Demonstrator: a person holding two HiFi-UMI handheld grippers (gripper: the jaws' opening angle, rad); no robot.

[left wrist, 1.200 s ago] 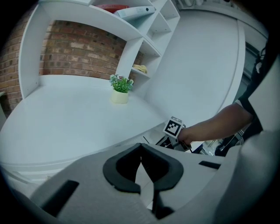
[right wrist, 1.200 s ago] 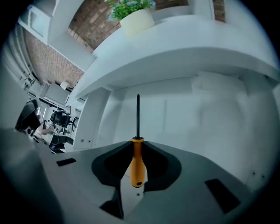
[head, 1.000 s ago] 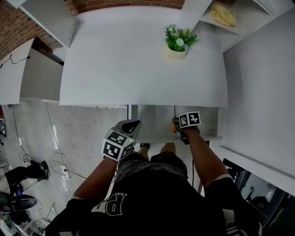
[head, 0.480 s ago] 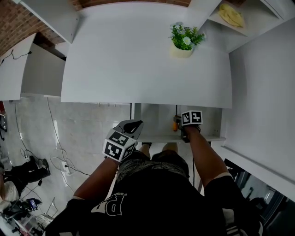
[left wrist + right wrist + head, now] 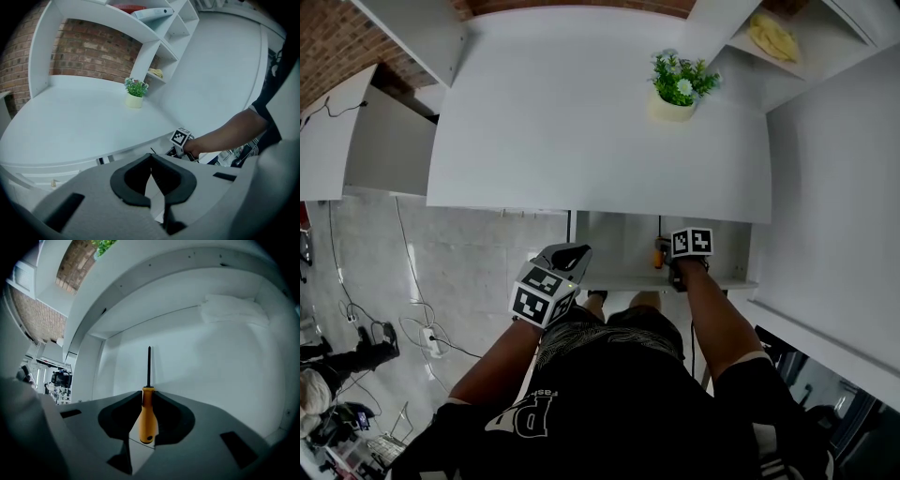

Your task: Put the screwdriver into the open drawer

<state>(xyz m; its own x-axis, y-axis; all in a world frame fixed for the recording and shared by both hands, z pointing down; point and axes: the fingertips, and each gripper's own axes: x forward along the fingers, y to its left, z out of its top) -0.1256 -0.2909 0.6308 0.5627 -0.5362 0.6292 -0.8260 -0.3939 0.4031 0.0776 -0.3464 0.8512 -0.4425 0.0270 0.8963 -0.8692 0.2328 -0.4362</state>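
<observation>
An orange-handled screwdriver (image 5: pixel 147 416) with a thin black shaft sits between the jaws of my right gripper (image 5: pixel 148 393), which is shut on the handle. Its shaft points straight ahead into the open white drawer (image 5: pixel 220 376). In the head view the right gripper (image 5: pixel 665 256) and the screwdriver (image 5: pixel 658 247) hang over the drawer (image 5: pixel 619 246), just under the desk's front edge. My left gripper (image 5: pixel 570 255) is held left of the drawer, shut with nothing in it. Its jaws touch at the tips in the left gripper view (image 5: pixel 151 157).
The white desk top (image 5: pixel 581 122) carries a small potted plant (image 5: pixel 679 87) at the back right. White shelves (image 5: pixel 154 33) rise behind it against a brick wall. A white wad (image 5: pixel 232 310) lies at the drawer's back. Cables (image 5: pixel 422 328) run over the floor on the left.
The head camera has shifted a little, so the desk and plant sit slightly further right. Both grippers hold about the same places, the screwdriver still gripped over the drawer.
</observation>
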